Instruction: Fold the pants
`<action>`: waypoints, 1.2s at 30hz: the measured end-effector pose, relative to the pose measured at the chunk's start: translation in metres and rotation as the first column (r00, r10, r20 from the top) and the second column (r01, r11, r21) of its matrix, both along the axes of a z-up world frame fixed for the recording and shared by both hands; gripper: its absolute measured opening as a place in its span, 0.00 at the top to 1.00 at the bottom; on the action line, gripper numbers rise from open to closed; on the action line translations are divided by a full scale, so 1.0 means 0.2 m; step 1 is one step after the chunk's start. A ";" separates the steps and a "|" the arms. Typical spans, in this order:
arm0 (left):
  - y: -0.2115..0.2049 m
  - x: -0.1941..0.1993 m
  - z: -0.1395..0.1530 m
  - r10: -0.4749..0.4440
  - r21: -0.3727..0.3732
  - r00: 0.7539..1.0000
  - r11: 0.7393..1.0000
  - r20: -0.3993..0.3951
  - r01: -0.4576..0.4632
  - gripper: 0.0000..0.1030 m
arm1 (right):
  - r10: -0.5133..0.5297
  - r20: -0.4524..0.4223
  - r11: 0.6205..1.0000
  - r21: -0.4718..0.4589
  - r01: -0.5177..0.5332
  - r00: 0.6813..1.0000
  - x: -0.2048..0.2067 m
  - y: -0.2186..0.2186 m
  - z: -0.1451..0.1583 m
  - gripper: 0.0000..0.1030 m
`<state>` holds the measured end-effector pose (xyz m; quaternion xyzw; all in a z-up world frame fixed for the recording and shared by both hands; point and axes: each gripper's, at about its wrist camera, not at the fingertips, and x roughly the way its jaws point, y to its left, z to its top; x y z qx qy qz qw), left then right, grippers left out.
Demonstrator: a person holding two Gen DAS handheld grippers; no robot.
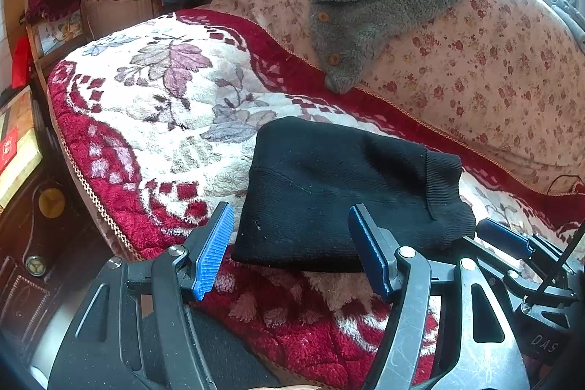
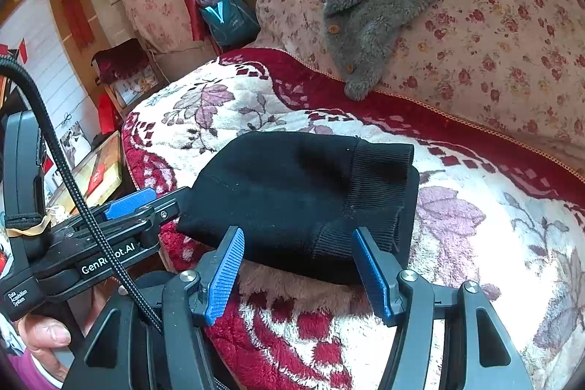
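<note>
The black pants (image 1: 329, 185) (image 2: 292, 185) lie folded into a compact bundle on the red and white floral blanket (image 1: 164, 97) (image 2: 475, 243), ribbed cuffs on top toward the right. My left gripper (image 1: 290, 218) hovers open at the bundle's near edge, its blue pads apart and gripping nothing. My right gripper (image 2: 298, 236) also stands open just before the near edge, nothing pinched. In the right wrist view the left gripper (image 2: 131, 200) shows at the bundle's left corner. The right gripper (image 1: 504, 236) appears beside the cuff end in the left wrist view.
A grey fleece jacket (image 1: 365, 6) (image 2: 373, 6) drapes over the flowered sofa back (image 1: 475, 61) behind the pants. Left of the seat are a low cabinet with boxes (image 1: 22, 148) and bags. A hand (image 2: 44, 335) holds the left gripper's handle.
</note>
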<state>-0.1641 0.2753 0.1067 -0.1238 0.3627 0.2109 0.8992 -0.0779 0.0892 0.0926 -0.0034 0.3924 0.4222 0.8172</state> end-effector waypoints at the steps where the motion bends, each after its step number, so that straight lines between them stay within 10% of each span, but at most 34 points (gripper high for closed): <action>1: 0.00 0.00 0.00 -0.001 0.003 1.000 1.000 0.000 0.001 0.36 | 0.000 -0.001 1.000 0.000 0.000 1.000 0.00 0.00 0.00 0.43; 36: 0.03 0.10 -0.04 -0.014 0.084 1.000 0.996 0.005 0.014 0.36 | -0.002 -0.048 1.000 -0.014 0.002 0.999 0.12 0.08 -0.07 0.43</action>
